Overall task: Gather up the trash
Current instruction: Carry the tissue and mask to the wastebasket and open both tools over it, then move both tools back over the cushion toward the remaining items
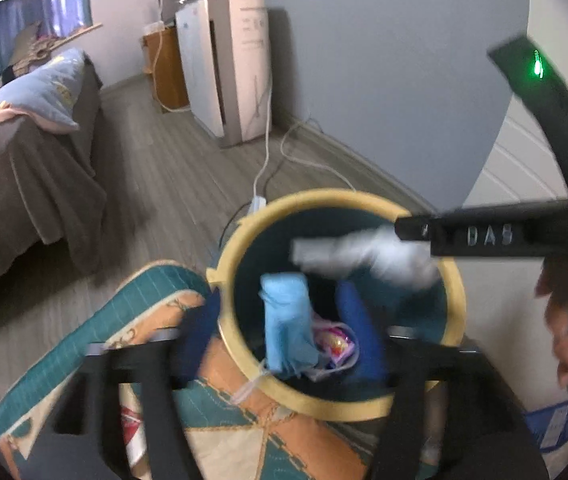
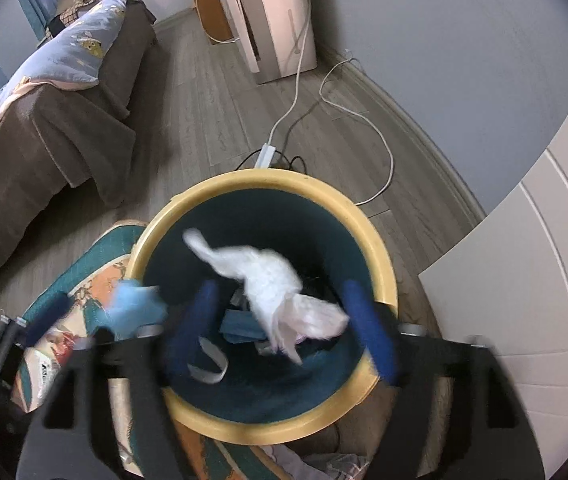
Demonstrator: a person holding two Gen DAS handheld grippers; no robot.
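text: "DAS" | on: black body of right gripper | elsewhere: print on the white appliance too blurred to read

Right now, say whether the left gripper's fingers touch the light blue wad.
Apart. The left wrist view shows the light blue wad between the fingers, gaps either side.

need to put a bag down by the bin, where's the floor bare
Bare boards lie between the bed and the bin, and on toward the white cabinet. Behind the bin it is crowded: a power strip and cords run along the wall. A patterned mat takes the bed-side flank, a white panel the other.
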